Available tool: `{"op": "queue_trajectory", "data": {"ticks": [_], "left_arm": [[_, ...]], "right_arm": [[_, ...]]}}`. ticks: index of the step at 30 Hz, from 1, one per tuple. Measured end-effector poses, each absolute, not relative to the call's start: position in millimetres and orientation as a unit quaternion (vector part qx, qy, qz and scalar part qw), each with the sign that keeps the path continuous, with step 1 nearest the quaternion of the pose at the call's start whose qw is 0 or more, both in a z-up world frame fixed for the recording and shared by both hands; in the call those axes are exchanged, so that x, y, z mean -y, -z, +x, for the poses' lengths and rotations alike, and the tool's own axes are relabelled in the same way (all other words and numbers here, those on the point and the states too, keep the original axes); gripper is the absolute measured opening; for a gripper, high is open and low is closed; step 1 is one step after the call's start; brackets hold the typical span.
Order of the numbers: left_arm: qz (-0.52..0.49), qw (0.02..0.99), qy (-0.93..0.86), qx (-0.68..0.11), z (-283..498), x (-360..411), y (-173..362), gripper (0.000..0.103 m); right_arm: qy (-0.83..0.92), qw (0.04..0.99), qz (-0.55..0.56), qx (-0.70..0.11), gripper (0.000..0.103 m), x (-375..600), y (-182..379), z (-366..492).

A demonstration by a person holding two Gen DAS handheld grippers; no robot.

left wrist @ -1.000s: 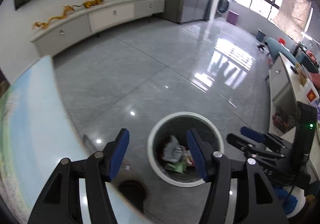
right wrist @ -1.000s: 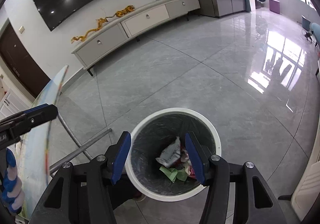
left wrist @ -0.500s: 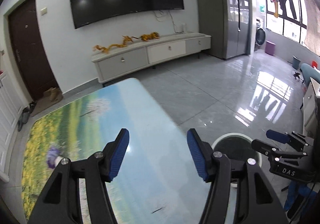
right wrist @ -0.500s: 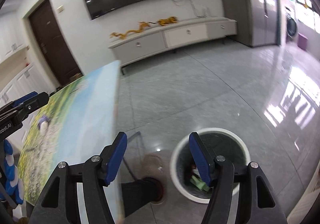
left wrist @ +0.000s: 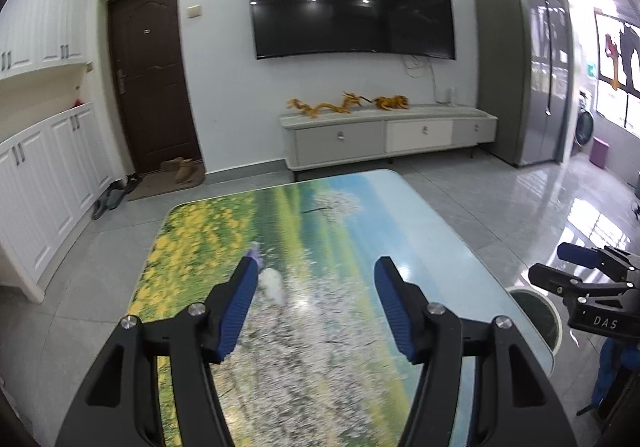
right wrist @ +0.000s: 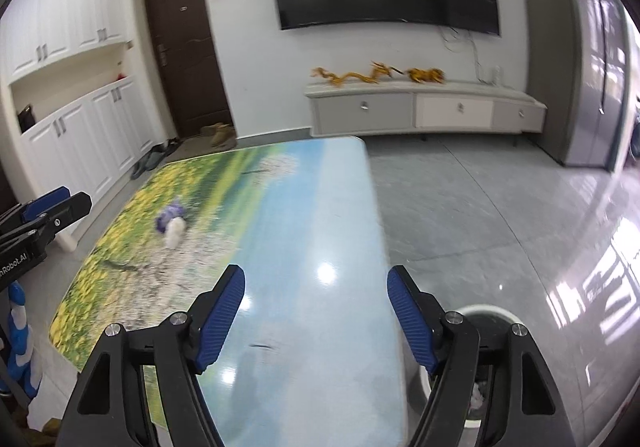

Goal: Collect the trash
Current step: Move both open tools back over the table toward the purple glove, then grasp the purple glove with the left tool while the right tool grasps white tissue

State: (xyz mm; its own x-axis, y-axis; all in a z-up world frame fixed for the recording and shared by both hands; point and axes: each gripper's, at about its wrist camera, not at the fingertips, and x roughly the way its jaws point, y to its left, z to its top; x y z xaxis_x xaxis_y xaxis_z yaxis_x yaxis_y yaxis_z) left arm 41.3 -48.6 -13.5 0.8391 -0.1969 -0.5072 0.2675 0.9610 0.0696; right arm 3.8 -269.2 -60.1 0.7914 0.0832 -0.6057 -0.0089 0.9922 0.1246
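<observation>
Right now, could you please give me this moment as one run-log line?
left claw: open, empty | right claw: open, empty | white scrap, purple scrap: on table | bin: floor, beside table

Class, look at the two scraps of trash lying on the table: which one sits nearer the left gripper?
The white scrap: it lies just inside the left gripper's left finger, while the purple scrap sits beyond it, farther up the table.

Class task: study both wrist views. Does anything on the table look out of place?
Yes: a white scrap and a purple scrap lie touching on the table, not in the bin beside it. Both are blurred.
</observation>
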Motion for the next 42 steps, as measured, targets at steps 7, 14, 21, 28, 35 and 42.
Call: {"op": "queue_trajectory", "data": {"ticks": [7, 14, 21, 28, 35, 42], "left_arm": [[0.040, 0.964, 0.084, -0.247, 32, 6, 12, 0.060], [0.010, 0.966, 0.065, -0.252, 29, -28, 20, 0.060], [-0.008, 0.962, 0.060, -0.267, 35, -51, 35, 0.060], [-0.023, 0.947, 0.062, -0.313, 62, -80, 64, 0.060], [-0.028, 0.924, 0.103, -0.366, 115, -100, 92, 0.060], [0.001, 0.901, 0.177, -0.397, 176, -71, 111, 0.059]], "right_arm": [[-0.045, 0.952, 0.018, -0.302, 0.075, 225, 41, 2], [-0.052, 0.952, -0.007, -0.301, 0.075, 198, 36, -1], [-0.053, 0.949, -0.021, -0.311, 0.075, 182, 38, 8], [-0.074, 0.939, -0.041, -0.334, 0.075, 167, 48, 33], [-0.127, 0.923, -0.043, -0.362, 0.068, 147, 72, 79], [-0.162, 0.909, -0.034, -0.383, 0.060, 136, 97, 129]]}}
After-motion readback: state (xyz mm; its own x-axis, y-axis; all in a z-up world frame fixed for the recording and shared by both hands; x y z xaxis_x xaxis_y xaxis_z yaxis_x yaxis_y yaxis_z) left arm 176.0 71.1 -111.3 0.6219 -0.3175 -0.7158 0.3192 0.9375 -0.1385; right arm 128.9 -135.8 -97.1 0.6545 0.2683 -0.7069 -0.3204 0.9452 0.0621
